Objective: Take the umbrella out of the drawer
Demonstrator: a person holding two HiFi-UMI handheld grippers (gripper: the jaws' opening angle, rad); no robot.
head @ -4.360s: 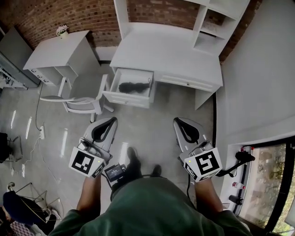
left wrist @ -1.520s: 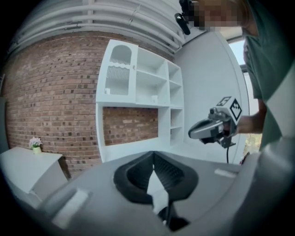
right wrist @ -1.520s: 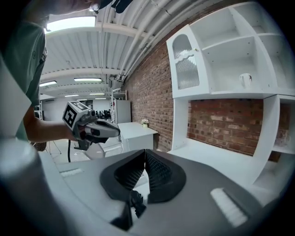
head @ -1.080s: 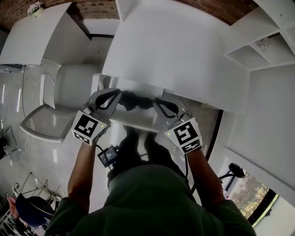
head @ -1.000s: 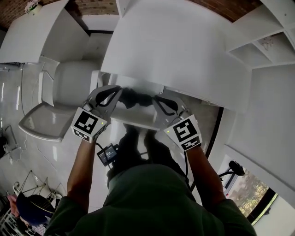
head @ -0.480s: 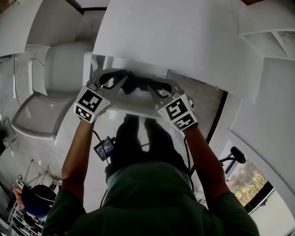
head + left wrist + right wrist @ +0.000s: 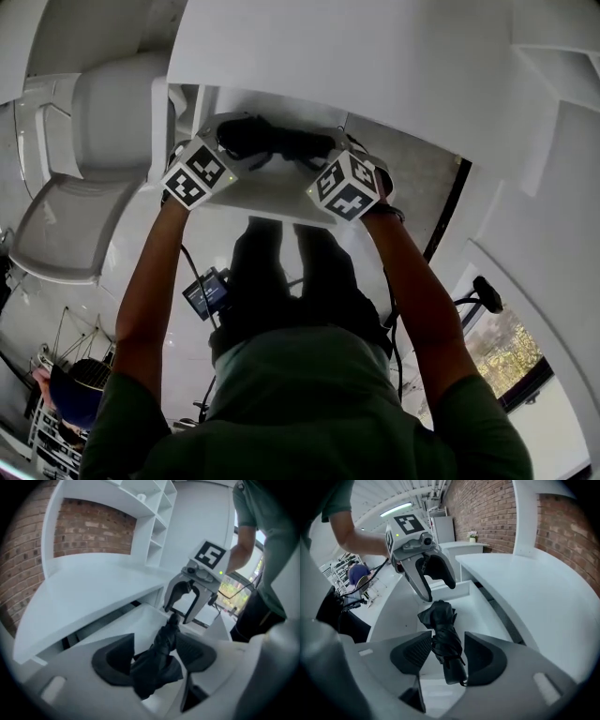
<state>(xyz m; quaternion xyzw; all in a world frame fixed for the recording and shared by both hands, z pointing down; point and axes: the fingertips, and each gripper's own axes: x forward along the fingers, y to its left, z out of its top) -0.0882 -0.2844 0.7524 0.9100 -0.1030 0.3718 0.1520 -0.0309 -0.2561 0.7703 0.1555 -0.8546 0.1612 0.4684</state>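
No legible text, brand or no. anywhere; only b/w square marker patterns, w/o letters or digits, on the cube [image 7: 198,172] of the left gripper [image 7: 236,139] and the cube [image 7: 342,186] of the right gripper [image 7: 328,145]

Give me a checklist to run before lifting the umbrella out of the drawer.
1. The drawer is open: ok.
2. The umbrella lies between the left gripper jaws: ok.
3. It also lies between the right gripper jaws: ok.
4. Jaws shut on the umbrella: not ok, both pairs stand apart.
5. Lift path clear of the desk top: cannot tell.
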